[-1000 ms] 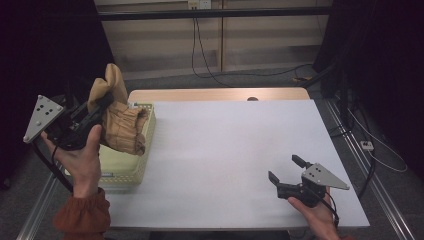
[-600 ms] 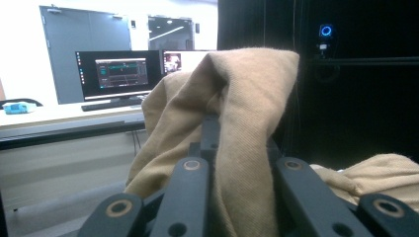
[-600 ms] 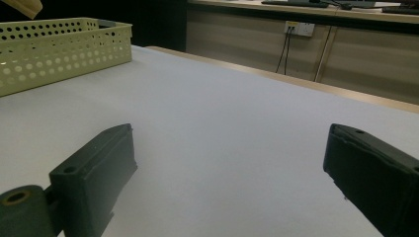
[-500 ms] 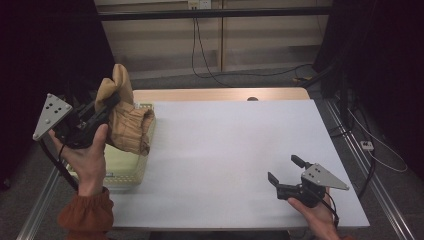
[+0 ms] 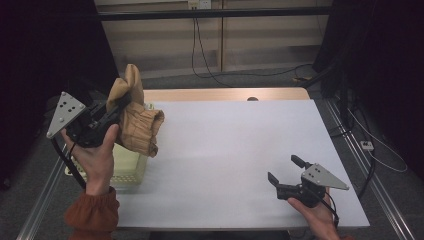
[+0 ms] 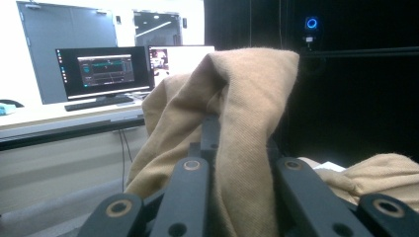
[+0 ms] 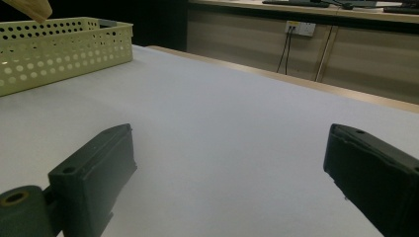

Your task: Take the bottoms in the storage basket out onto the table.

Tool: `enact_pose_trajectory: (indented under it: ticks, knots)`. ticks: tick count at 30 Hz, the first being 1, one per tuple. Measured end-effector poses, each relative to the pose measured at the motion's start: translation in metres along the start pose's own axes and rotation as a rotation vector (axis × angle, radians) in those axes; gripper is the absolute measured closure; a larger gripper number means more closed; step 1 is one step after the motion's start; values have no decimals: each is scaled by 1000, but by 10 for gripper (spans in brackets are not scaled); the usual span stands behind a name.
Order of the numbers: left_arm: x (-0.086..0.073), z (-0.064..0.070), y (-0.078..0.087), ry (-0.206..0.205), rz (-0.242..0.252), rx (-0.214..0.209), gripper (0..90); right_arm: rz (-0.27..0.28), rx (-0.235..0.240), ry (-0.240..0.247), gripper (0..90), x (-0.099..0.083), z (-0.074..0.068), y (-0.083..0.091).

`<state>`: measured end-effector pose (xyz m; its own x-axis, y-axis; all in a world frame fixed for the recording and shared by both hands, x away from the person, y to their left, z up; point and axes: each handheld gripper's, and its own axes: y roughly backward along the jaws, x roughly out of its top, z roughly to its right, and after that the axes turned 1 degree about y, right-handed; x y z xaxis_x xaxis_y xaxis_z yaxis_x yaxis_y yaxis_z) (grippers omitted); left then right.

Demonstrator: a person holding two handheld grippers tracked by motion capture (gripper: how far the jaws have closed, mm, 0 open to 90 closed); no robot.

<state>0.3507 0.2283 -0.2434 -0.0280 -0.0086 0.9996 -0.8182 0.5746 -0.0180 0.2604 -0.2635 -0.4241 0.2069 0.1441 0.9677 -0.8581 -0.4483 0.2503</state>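
Observation:
A tan cloth garment hangs in the air over the table's left edge, pinched by my left gripper, whose jaws are shut on its fabric. In the left gripper view the tan cloth drapes over and between the black jaws. Below it stands a pale green perforated basket, also seen at the far left as the basket in the right gripper view. My right gripper rests low near the table's front right, jaws wide apart with nothing between them.
The white table top stretches between the basket and the right gripper. A wooden strip runs along the far edge. Cables hang against the back wall. Monitors stand on a desk beyond the cloth.
The left gripper has lifted the tan cloth up and to the right, away from the basket toward the table's middle. The right gripper has stayed in place, open.

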Motion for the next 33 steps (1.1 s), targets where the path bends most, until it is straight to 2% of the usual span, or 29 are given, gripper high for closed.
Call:
enact_pose_trajectory:
  ticks: [7, 14, 26, 29, 33]
  knots:
    - [1, 8, -10, -24, -10, -34, 823, 0, 1, 0, 52, 0, 0, 0]
    - [1, 18, -20, -27, -13, -64, 823, 2, 1, -1, 52, 0, 0, 0]
    - [-1, 22, -30, -35, -36, -91, 822, 1, -1, -2, 52, 0, 0, 1]
    - [0, 24, -35, -27, -39, -102, 823, 2, 0, -1, 53, 0, 0, 0]
    - [3, 26, -42, -27, -30, -118, 822, 2, -1, -1, 52, 0, 0, 0]
